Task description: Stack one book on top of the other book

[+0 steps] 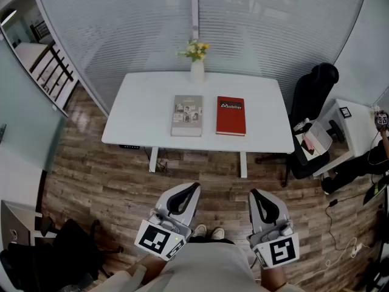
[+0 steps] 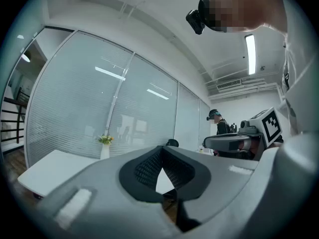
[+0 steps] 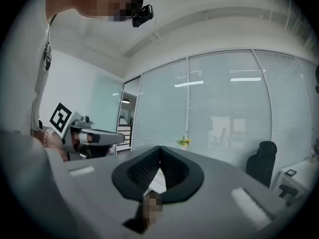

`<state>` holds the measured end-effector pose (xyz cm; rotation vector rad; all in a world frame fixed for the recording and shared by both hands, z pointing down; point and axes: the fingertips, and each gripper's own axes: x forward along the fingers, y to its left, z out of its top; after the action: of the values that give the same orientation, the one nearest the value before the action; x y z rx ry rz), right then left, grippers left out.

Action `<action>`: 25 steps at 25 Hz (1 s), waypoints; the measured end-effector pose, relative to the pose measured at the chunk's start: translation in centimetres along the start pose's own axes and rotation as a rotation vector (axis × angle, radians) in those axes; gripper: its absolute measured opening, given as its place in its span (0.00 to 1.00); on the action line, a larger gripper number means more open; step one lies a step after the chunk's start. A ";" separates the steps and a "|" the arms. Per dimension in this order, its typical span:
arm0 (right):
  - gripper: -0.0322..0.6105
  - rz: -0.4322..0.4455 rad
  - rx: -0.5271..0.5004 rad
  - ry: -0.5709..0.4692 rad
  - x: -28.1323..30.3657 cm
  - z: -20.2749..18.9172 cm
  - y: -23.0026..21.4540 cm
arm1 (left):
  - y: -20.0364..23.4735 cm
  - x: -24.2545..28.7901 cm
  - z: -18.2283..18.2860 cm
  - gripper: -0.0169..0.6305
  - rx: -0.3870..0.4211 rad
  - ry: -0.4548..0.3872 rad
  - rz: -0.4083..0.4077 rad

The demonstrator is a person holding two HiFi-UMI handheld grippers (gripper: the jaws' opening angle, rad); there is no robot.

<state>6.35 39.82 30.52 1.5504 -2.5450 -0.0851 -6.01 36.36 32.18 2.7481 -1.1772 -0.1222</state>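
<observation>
So nothing's started yet as far as I can tell. Both books are flat on the white table (image 1: 140,102), side by side with a small gap between them, grey book (image 1: 187,115) on the left and red book (image 1: 231,115) on the right. Their long sides run straight away from the person, so they're parallel to each other.

The left gripper (image 1: 185,191) and right gripper (image 1: 260,198) are both clenched shut with nothing in them, held low by the person's waist over the wood floor, well short of the table.

The bit that matters: the books are dead ahead. The grey one lines up almost exactly with the left gripper, while the red one sits a little inside the right gripper's line. I'd guess each hand goes for its own side, coming in at the near short edge
</observation>
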 end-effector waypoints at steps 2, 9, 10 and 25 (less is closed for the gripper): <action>0.06 -0.011 0.011 -0.010 0.5 0.0 0.4 | 0.8 -0.3 0.0 0.03 0.002 -0.002 -0.004; 0.06 -0.020 0.013 -0.009 2.2 0.1 2.0 | 2.9 -1.3 0.1 0.03 -0.001 0.001 -0.006; 0.06 -0.019 0.014 -0.007 2.3 0.0 2.1 | 3.1 -1.4 0.0 0.03 -0.003 0.002 -0.006; 0.06 -0.010 0.019 -0.008 5.1 -0.7 1.0 | 5.3 -0.1 -0.2 0.03 -0.003 -0.005 0.012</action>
<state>3.26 35.77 31.92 1.5731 -2.5523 -0.0684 -9.81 32.82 33.23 2.7397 -1.1937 -0.1295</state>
